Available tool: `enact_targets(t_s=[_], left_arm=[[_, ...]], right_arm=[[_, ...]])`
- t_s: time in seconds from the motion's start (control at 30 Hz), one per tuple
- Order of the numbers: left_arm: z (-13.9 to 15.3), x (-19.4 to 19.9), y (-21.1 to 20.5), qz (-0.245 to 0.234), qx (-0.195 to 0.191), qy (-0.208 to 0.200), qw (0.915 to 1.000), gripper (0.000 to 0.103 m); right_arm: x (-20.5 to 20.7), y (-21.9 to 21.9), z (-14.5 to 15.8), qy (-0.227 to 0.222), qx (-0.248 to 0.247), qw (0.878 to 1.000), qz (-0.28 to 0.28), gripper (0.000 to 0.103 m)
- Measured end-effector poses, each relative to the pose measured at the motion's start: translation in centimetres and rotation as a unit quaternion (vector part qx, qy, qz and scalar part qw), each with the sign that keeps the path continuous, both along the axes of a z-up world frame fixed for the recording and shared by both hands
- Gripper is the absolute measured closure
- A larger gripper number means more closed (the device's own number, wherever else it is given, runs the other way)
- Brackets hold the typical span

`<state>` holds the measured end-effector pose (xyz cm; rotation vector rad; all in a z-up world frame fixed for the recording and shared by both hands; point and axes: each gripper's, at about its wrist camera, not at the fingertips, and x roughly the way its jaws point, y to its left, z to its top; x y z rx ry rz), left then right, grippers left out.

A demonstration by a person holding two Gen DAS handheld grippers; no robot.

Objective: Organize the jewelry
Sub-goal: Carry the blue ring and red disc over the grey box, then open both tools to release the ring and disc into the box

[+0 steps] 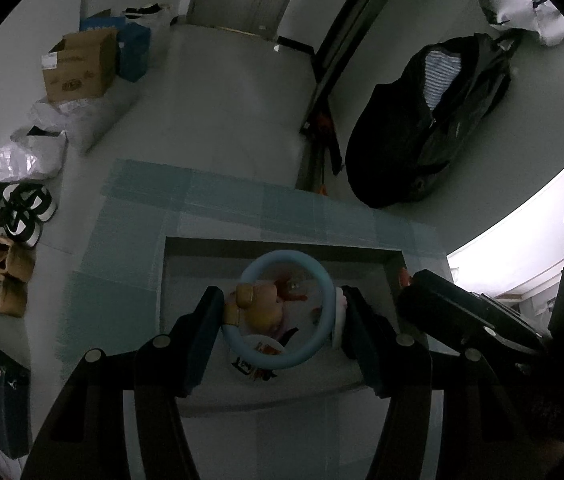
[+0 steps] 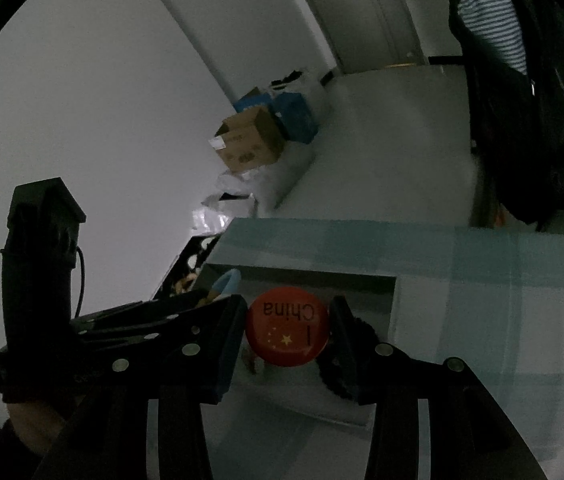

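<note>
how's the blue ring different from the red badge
The blue ring is an open hoop with a yellowish charm on it; the red badge is a solid disc printed "China" with yellow stars. The ring sits in the left hand-held gripper, the badge in the right hand-held gripper. The ring spans wider jaws than the badge. Both are round and held above the box.
</note>
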<state>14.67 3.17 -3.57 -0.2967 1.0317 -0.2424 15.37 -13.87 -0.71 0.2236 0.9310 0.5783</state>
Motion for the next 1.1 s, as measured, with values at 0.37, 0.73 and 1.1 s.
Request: enact_targets(t_s=[0.37,0.73,1.1], left_arm=[[-0.8,0.4,-0.5,-0.003,0.006,0.009,0.9999,0.047],[-1.1,0.6,-0.8,-0.02,0.003,0.018,0.9996,0.046],[-0.8,0.1,-0.4,-0.015,-0.011,0.016,0.9997,0.046]], right_arm=[[0.4,-0.1,-0.8,0.02,-0.007,1.0,-0.015,0.061],[0.1,-0.3,-1.0,0.028,-0.013,0.999,-0.025,0.058],[-1.0,-2.1,0.5,-0.001,-0.003,0.999,-0.048,0.037]])
